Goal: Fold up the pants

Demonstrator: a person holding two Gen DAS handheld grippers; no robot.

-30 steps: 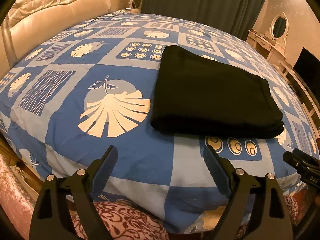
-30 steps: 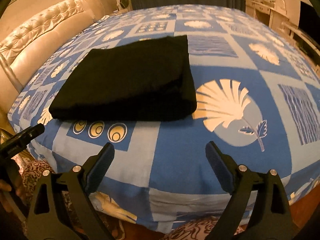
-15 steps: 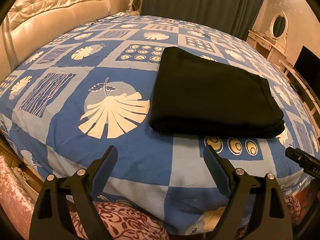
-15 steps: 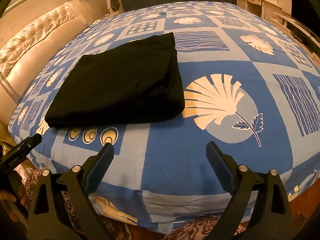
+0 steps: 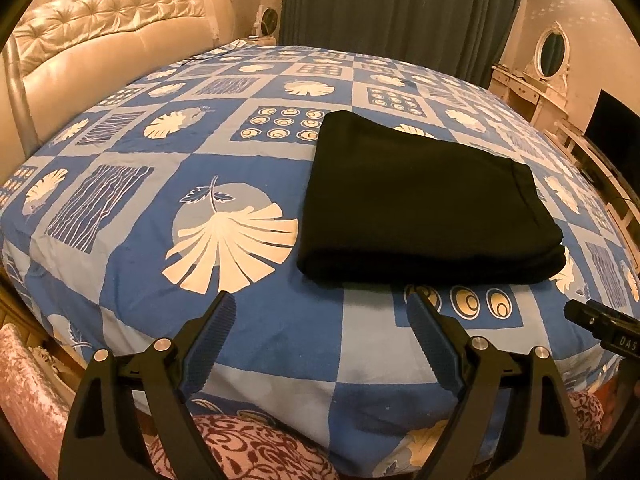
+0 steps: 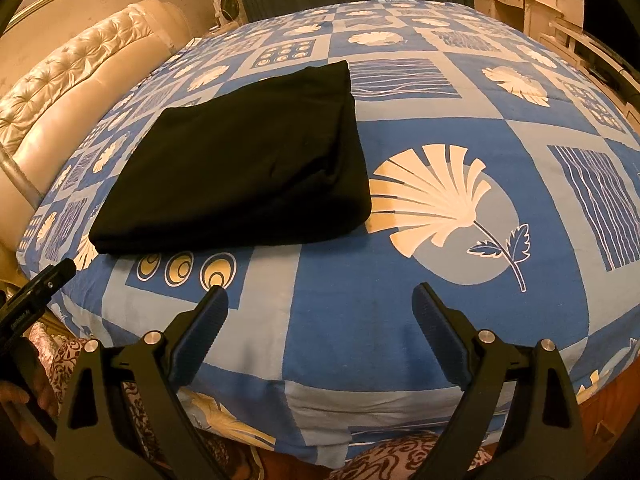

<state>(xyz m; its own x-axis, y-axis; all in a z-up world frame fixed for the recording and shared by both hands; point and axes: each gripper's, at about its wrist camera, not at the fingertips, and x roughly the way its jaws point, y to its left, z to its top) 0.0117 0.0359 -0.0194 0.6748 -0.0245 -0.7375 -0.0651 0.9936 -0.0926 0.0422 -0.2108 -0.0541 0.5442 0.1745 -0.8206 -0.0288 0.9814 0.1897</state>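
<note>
The black pants (image 5: 424, 208) are lying folded into a flat, squared bundle on the bed (image 5: 248, 320), resting on a blue and white patterned cover with fan-shaped leaf prints and spiral circles. In the left wrist view the bundle is sitting in the middle right of the frame; in the right wrist view the pants (image 6: 248, 164) are occupying the middle left, with a large white leaf print just beside their right edge.

The left tongs (image 5: 322, 314) are hanging at the bottom of their frame with the jaws spread wide and released — nothing is lying between the ribbed blue pads, and the near folded edge of the pants is sitting just beyond the tips. The right tongs (image 6: 320, 306) are likewise gaping, released and gripping nothing, over the near edge of the bed (image 6: 400, 320), apart from the bundle.

Each tool is showing in the other's view as a dark tip — at the lower right edge of the left view and the lower left edge of the right view.

A tufted cream headboard (image 5: 120, 40) is filling the upper left, dark curtains (image 5: 400, 12) are hanging behind the bed, and a white dresser with an oval mirror (image 5: 554, 50) is standing at the upper right.
</note>
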